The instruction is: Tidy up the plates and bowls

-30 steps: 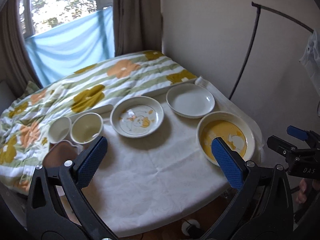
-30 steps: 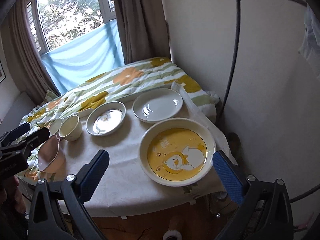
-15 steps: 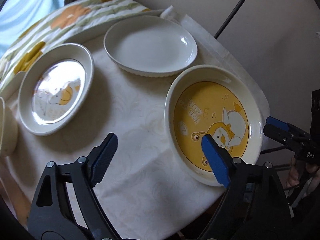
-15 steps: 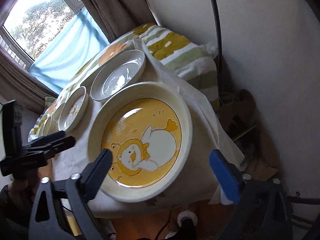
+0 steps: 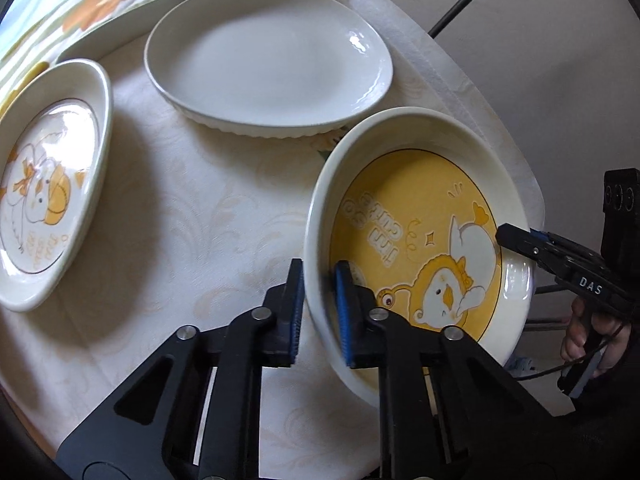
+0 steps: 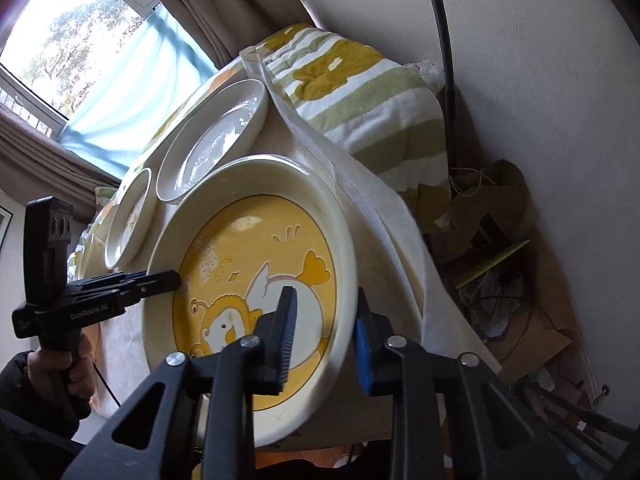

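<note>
The yellow duck dish (image 5: 420, 240) sits at the table's near corner, just ahead of both grippers. Left gripper (image 5: 320, 312) is clamped across its rim, one pad inside, one outside. Right gripper (image 6: 324, 340) straddles the opposite rim, jaws closing, contact probable. Recommended: lift level with both hands together, clearing the white plate (image 5: 268, 60) beyond.

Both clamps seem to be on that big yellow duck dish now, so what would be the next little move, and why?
Probably a gentle, level lift. The left gripper and right gripper pinch opposite sides of the yellow dish's rim, the right jaws closing. It sits at the table's edge, close beside the white plate.
</note>
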